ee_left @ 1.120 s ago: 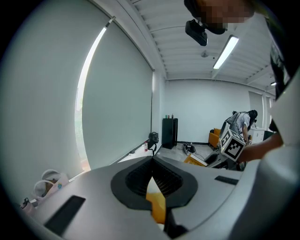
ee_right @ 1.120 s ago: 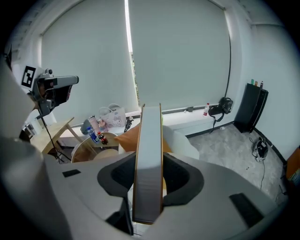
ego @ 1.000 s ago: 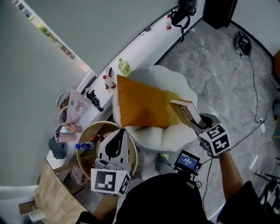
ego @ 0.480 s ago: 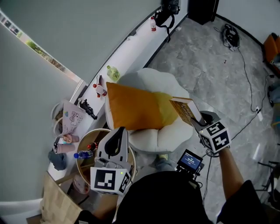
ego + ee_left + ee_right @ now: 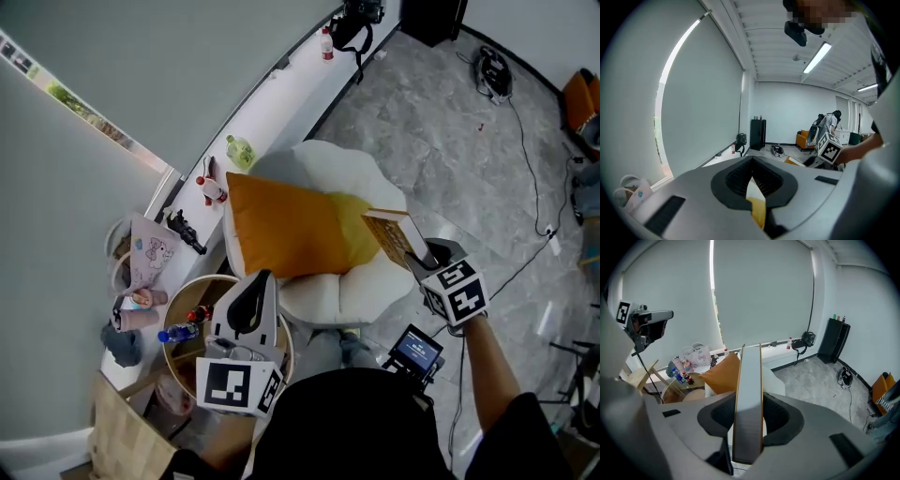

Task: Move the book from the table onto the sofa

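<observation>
Book (image 5: pixel 396 236) is held clamped across its thickness in the right claw (image 5: pixel 424 258), judged stiff, light, perhaps slick-covered; left claw (image 5: pixel 260 279) is seen closed, empty.

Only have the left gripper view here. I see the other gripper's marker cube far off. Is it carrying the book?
Observer: Yes. The right gripper view shows the right gripper shut on the book, which stands edge-on between its pads.
Operator: Is it at the sofa?
Observer: In the head view the book is held up over the near edge of the white sofa, beside the orange cushion. It is not yet lying on it.
Operator: And where is my gripper?
Observer: The head view shows the left gripper over the round table, with its tips together and nothing in them.
</observation>
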A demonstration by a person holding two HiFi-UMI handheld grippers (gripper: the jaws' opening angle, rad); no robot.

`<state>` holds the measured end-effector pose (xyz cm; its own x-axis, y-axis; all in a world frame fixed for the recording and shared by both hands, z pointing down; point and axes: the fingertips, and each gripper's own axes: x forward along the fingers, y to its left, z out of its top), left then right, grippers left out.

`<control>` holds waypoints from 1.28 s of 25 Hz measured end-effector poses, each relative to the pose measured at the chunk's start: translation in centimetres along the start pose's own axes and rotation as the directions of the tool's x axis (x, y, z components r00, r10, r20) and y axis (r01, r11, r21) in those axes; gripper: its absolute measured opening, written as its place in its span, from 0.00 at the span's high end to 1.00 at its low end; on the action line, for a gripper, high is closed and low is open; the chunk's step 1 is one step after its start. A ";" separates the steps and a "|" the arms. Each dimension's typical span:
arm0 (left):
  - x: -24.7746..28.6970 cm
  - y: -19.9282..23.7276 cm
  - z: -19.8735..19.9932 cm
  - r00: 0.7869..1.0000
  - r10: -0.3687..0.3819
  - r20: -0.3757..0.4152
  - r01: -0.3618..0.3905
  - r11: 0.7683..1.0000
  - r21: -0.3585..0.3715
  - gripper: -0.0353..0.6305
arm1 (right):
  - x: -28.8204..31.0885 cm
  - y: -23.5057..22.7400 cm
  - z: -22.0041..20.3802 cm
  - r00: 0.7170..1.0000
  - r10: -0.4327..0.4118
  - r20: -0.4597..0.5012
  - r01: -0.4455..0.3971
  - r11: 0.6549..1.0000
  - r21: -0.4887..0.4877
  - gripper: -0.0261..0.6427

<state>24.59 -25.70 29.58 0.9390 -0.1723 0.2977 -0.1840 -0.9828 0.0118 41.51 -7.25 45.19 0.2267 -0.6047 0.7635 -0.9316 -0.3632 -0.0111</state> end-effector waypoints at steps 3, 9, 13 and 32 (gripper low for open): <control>0.7 1.1 -0.3 1.000 -0.008 -0.008 0.008 1.000 -0.006 0.94 | 1.5 0.2 0.3 1.000 -0.003 -0.020 0.003 1.000 0.009 0.74; 2.5 3.3 -2.3 0.999 -0.050 -0.010 0.049 0.998 -0.027 0.94 | 5.6 0.9 -0.6 0.998 0.013 -0.060 -0.011 0.999 0.032 0.74; 4.6 5.3 -5.4 0.998 -0.044 -0.052 0.042 0.998 -0.037 0.94 | 9.6 0.8 -1.9 0.994 0.010 -0.113 -0.008 1.000 0.016 0.74; 11.0 10.9 -20.8 0.975 -0.027 -0.219 -0.003 0.991 -0.135 0.94 | 30.3 0.7 -12.7 0.954 0.018 -0.300 0.014 0.995 0.103 0.74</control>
<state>26.87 -36.92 52.82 0.8572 -0.1276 0.4990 -0.2245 -0.9645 0.1392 44.10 -16.81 76.48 0.1143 -0.3709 0.9216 -0.8944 -0.4423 -0.0671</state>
